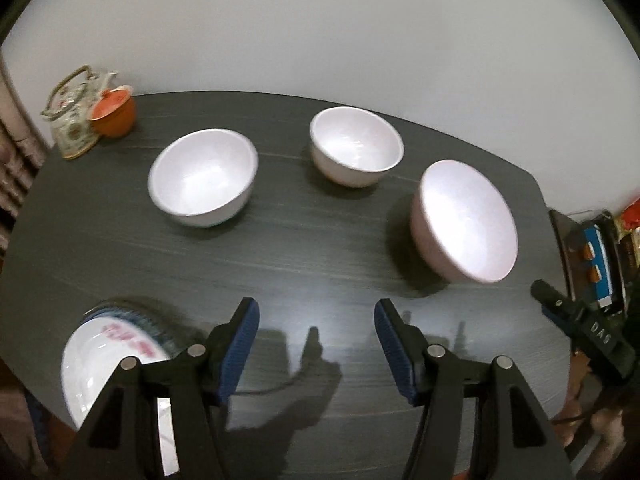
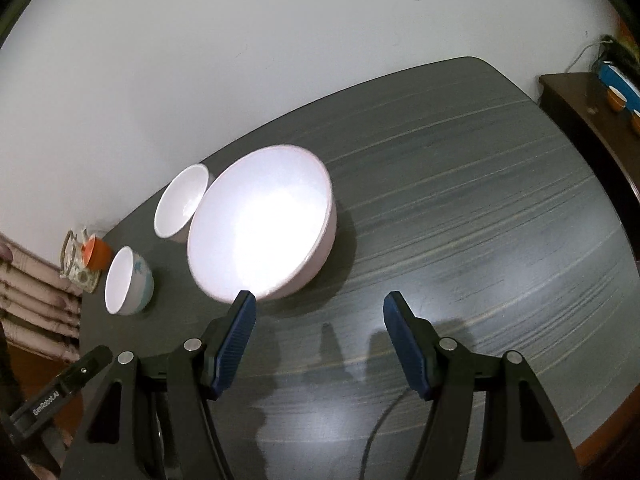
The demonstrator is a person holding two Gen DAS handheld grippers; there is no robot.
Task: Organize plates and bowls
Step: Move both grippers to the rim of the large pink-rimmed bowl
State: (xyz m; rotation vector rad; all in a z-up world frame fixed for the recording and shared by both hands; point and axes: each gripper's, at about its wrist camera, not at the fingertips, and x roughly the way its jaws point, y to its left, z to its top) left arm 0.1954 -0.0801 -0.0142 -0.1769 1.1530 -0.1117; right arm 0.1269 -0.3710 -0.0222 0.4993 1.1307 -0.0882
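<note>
White bowls spread out, both grippers empty

White bowls, 3 of them, sit apart on the dark surface (image 1: 320, 248): a left bowl (image 1: 203, 178), a far bowl (image 1: 356, 146), and a large pink-tinged bowl (image 1: 466, 226) at right. Stacked plates (image 1: 112, 354) lie near left. The left gripper (image 1: 317, 320) and right gripper (image 2: 319, 314) hover with fingers wide, holding nothing, probably ready to nest bowls.

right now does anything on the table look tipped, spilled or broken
Nothing stands out. Three white bowls sit upright and apart on the dark table, with stacked plates at its near left edge. No spills or chips show, though the frames are blurry.
</note>
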